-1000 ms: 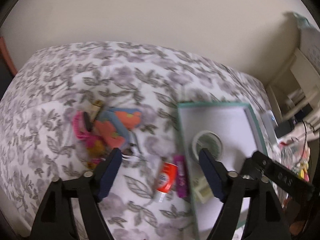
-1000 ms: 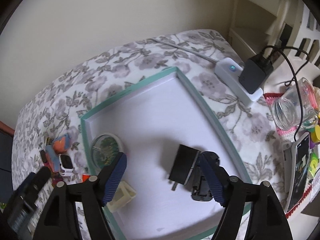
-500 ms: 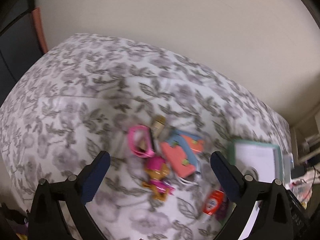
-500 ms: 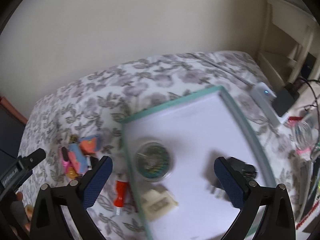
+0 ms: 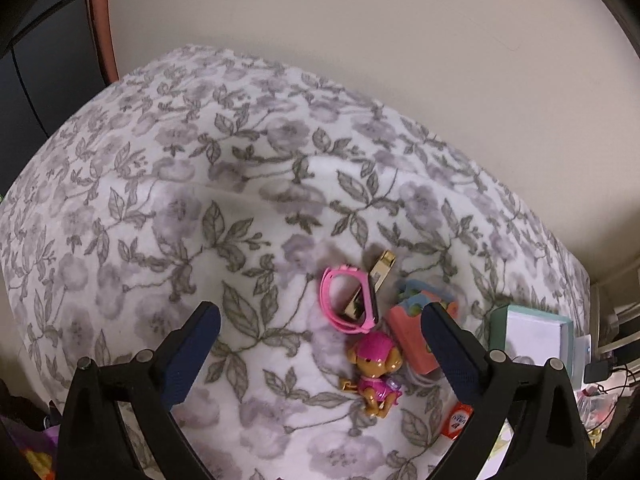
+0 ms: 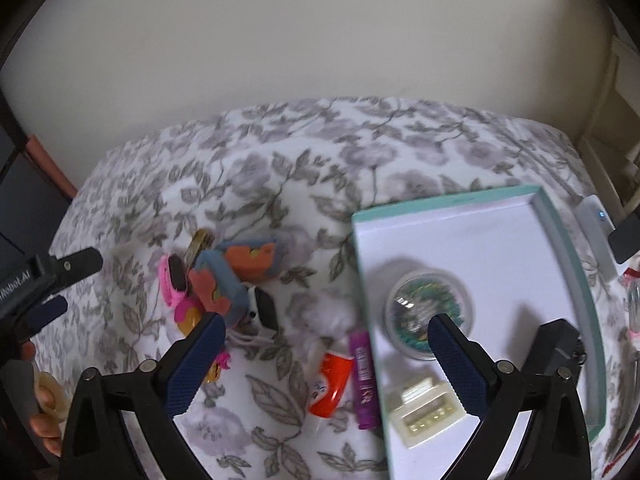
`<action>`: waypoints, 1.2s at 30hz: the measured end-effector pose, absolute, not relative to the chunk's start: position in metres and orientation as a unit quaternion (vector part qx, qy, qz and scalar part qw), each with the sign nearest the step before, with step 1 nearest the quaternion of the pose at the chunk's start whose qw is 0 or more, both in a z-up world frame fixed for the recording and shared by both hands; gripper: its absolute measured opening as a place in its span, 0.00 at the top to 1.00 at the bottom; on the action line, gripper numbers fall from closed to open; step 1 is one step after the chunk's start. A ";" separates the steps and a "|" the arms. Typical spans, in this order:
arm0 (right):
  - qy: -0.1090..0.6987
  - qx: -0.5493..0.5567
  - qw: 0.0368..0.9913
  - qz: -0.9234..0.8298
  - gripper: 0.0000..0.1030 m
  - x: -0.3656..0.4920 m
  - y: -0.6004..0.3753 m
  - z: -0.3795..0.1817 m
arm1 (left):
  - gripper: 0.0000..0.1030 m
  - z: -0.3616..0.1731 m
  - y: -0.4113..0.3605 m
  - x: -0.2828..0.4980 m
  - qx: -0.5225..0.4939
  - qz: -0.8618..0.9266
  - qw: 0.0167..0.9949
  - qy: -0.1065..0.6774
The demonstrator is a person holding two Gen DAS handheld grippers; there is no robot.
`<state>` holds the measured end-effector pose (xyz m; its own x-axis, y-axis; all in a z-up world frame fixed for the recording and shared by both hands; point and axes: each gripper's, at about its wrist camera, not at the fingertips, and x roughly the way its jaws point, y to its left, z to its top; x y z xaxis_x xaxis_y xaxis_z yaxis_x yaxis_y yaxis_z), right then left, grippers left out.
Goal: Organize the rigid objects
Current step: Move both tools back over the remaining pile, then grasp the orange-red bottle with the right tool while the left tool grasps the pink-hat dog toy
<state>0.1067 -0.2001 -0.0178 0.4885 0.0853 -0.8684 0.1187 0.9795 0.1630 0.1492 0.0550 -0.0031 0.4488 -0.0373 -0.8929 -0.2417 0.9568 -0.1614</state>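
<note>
Left wrist view: the left gripper [image 5: 318, 350] is spread wide and empty, with a pink plastic wristband [image 5: 348, 298] and a pink-capped toy puppy [image 5: 374, 374] at centre right on the floral bedspread [image 5: 168, 200]. Right wrist view: the right gripper [image 6: 326, 364] likewise gapes empty at the bottom, over a red tube [image 6: 330, 386] and a purple stick [image 6: 362, 380] just left of the teal-rimmed white tray [image 6: 558, 216] holding a round clear-lidded tin [image 6: 426, 308].

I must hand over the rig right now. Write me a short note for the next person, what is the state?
Left gripper: open, empty, over the toy pile. Right gripper: open, empty.
In the teal tray: round container, cream connector, black adapter.
On the bedspread: pink watch, dog figure, orange and blue toy, red tube, purple stick.
</note>
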 end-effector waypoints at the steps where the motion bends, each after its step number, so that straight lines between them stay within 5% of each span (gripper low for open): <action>1: 0.512 0.101 0.853 -0.006 0.04 0.107 -0.198 -0.021 | 0.03 -0.006 0.054 0.150 -0.130 0.061 0.836 0.530; 15: 0.568 0.104 0.816 0.015 0.45 0.103 -0.189 -0.050 | 0.03 -0.050 0.023 0.151 -0.085 0.030 0.785 0.613; 21: 0.589 0.096 0.802 0.010 0.55 0.102 -0.188 -0.064 | 0.09 -0.063 0.014 0.151 -0.084 0.014 0.772 0.629; 26: 0.605 0.093 0.791 0.008 0.63 0.101 -0.186 -0.075 | 0.27 -0.077 0.006 0.152 -0.079 0.004 0.760 0.645; 36: 0.619 0.064 0.783 0.009 0.68 0.099 -0.175 -0.090 | 0.34 -0.090 -0.012 0.152 -0.078 -0.023 0.759 0.646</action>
